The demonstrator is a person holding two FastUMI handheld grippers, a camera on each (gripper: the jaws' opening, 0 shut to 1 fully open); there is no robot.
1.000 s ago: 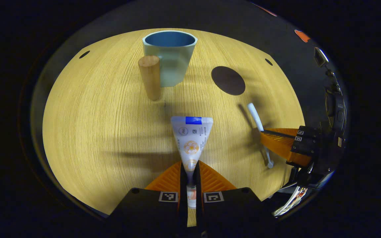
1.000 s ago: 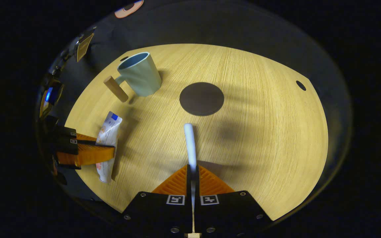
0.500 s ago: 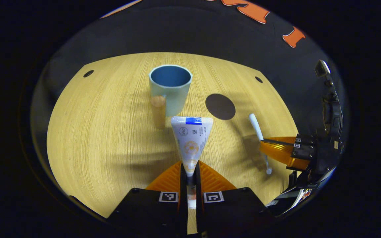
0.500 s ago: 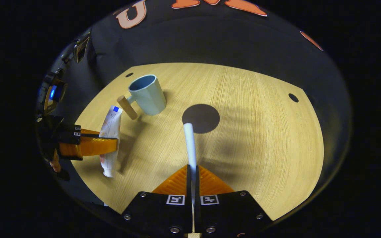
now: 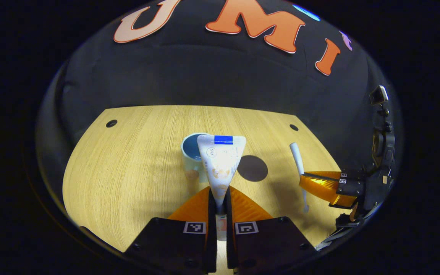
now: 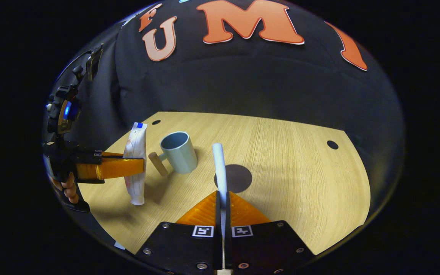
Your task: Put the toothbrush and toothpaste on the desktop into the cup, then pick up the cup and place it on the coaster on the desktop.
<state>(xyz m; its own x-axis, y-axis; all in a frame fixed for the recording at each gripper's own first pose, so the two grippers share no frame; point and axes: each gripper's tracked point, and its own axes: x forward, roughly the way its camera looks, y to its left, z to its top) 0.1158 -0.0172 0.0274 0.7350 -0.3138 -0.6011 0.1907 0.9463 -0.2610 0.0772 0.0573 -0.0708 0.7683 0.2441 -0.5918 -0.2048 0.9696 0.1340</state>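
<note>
Both fingers pinch: toothpaste [image 5: 220, 162] w/ unreadable label, toothbrush [image 6: 220, 172].

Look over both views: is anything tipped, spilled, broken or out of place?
Nothing stands out. The cup stands upright and empty beside the coaster; the left claw grips the toothpaste, the right claw the toothbrush. No spill or damage shows.

The toothpaste tube [image 5: 220, 164] is white with a blue band at its flat end and a pale orange flower print. The toothbrush [image 6: 219, 168] is plain white. The cup [image 6: 178, 152] is pale blue-green outside, darker blue inside, with a light wooden handle [image 6: 157, 163]. The coaster [image 6: 236, 178] is dark brown. The desktop [image 6: 300, 175] is light yellow wood with fine straight grain.
</note>
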